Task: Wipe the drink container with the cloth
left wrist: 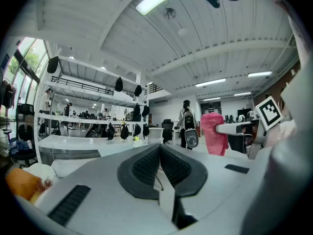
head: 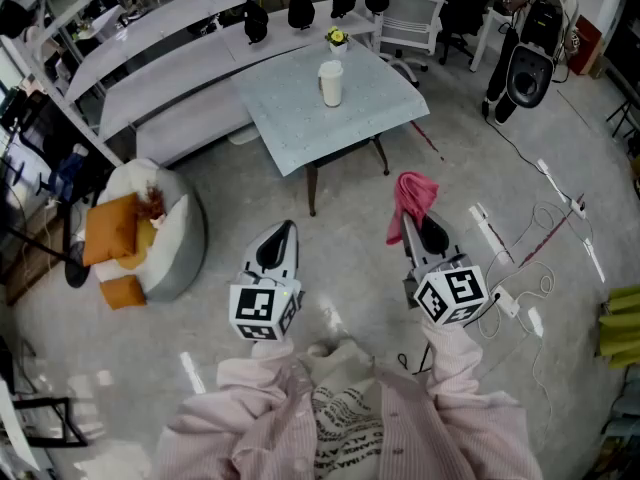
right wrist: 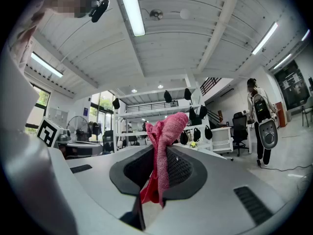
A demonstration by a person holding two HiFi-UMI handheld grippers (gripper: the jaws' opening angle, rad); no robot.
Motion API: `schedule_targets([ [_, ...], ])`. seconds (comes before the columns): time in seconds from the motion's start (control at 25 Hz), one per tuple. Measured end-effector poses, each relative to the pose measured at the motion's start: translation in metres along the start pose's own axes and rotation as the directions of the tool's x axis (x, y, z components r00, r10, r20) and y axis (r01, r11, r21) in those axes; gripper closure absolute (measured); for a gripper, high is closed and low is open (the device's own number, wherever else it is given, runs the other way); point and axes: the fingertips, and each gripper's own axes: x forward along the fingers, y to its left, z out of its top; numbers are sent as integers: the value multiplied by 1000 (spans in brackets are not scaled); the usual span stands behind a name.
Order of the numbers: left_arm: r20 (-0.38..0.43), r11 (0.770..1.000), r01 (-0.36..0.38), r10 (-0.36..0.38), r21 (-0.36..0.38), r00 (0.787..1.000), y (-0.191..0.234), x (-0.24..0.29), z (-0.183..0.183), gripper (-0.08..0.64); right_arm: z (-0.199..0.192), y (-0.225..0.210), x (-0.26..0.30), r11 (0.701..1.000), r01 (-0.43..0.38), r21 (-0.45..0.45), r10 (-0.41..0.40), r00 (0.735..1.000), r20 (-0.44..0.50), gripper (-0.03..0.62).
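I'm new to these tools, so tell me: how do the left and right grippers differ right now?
The right gripper is clamped on a pink cloth; the left gripper holds nothing. The left gripper's jaws meet pad to pad; the right gripper's are parted by cloth. Both carry a marker cube.

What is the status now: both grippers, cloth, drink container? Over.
Left gripper shut, empty. Right gripper shut on pink cloth. Drink container upright on table ahead, not yet reached. Nothing seen blocking the way.
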Motion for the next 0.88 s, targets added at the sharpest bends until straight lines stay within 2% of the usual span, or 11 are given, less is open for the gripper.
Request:
schedule_targets([
  [0.32,-8,1000,-3,3,-7,1000,-2,6,-9,560,-6,-7,2,1000,-5,0,5,1000,0,540],
  [0.64,-5,999,-24,24,-44,1000,2,29,-6,555,-5,-25,14,1000,-14,-2,14,1000,13,538],
  [0.68,-2,999,-18,18,-47,1000,1,32,-5,531,-4,-28,15,1000,-15,-3,15,1000,16,538],
  [0.76,10,998,-5,5,-62,1000,0,39,-2,388,-2,-33,18,1000,-14,-6,14,1000,24,538],
  [0.8,16,998,-4,5,-67,1000,1,42,-1,341,-1,-34,19,1000,-15,-8,15,1000,27,538],
  [0.88,25,998,-6,8,-65,1000,3,47,3,314,-1,-36,22,1000,-17,-10,17,999,30,538],
])
